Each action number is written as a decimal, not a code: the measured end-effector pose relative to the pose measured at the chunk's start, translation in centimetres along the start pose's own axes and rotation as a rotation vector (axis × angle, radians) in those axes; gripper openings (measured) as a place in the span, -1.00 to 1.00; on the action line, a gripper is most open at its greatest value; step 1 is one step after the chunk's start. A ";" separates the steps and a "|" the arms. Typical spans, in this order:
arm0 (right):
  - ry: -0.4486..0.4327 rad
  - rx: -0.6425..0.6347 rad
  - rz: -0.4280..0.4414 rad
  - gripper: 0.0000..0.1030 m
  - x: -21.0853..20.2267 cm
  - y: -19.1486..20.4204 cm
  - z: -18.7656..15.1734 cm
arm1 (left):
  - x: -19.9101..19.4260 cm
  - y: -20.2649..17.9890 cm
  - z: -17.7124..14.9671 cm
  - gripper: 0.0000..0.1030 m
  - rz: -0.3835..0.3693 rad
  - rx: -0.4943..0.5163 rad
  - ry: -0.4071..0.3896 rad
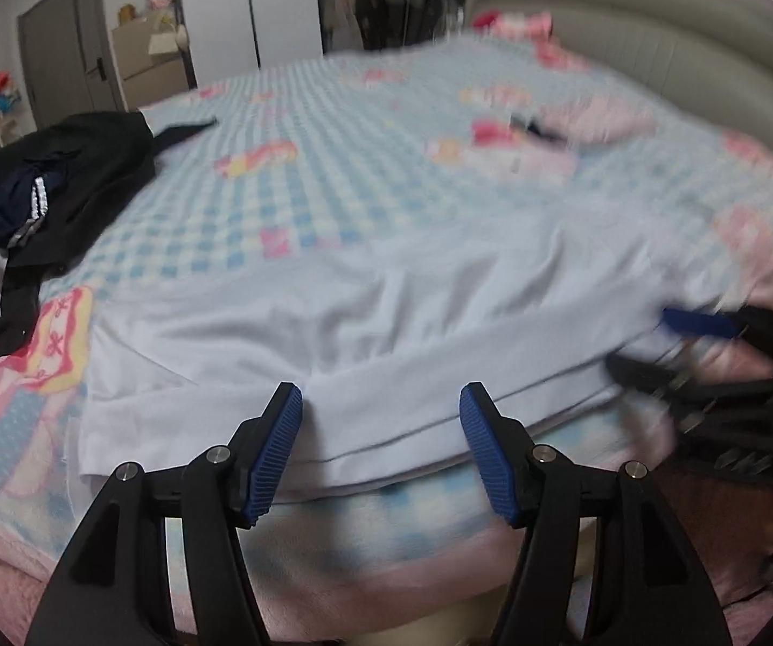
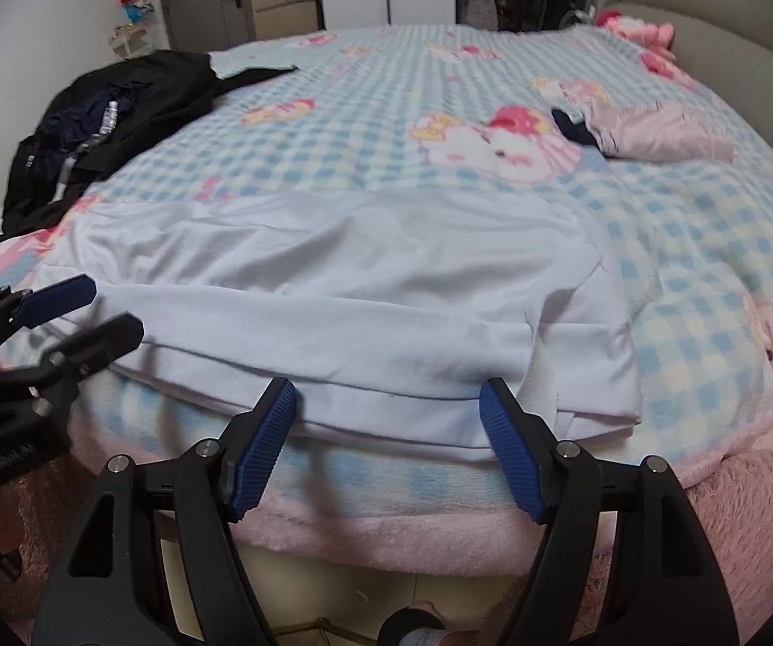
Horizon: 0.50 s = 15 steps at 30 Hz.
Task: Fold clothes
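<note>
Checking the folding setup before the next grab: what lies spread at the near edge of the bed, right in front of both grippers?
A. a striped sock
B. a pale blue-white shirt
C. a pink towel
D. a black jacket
B: the pale blue-white shirt lies flat along the near edge of the checked blanket, with the open left gripper and open right gripper just short of its hem.

Smooth matt cloth on the white shirt (image 2: 343, 280), fleecy checked blanket (image 2: 682, 247), ribbed blue pads (image 1: 273, 457), probably rubber, on matt black plastic.
</note>
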State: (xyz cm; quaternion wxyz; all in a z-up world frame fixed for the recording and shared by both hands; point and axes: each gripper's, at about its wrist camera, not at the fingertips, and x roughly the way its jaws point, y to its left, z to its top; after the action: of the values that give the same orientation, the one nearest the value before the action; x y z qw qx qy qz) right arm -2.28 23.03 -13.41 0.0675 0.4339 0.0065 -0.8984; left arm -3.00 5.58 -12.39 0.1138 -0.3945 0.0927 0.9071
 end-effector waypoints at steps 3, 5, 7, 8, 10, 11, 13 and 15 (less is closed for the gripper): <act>0.000 0.005 0.001 0.41 0.0 -0.1 0.0 | 0.6 -1.1 -0.4 0.33 0.010 0.080 0.026; 0.000 0.001 0.000 0.42 0.0 -0.1 -0.1 | 0.7 -1.4 -0.4 0.41 0.015 0.106 0.037; 0.001 0.009 0.006 0.42 0.0 -0.2 0.0 | 0.9 -1.4 -0.2 0.46 0.026 0.102 0.036; 0.001 0.015 0.010 0.43 0.0 -0.2 0.0 | 0.9 -1.3 0.1 0.46 0.025 0.092 0.028; 0.000 0.020 0.013 0.43 0.0 -0.3 0.0 | 0.9 -1.1 0.7 0.21 0.013 0.067 0.011; -0.001 0.022 0.014 0.43 -0.1 -0.3 0.0 | 0.7 -0.9 0.9 0.02 -0.003 0.049 0.002; -0.001 0.024 0.020 0.43 -0.1 -0.4 0.0 | 0.5 -0.6 1.1 -0.46 -0.028 0.014 -0.014; -0.001 0.027 0.026 0.43 -0.1 -0.4 0.0 | 0.6 -0.1 1.0 -0.67 -0.046 -0.019 -0.017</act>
State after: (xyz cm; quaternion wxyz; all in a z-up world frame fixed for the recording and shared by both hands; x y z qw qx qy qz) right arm -2.29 23.48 -13.37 0.0732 0.4342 -0.0111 -0.8978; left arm -4.10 6.02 -12.17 0.1318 -0.3900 0.0739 0.9083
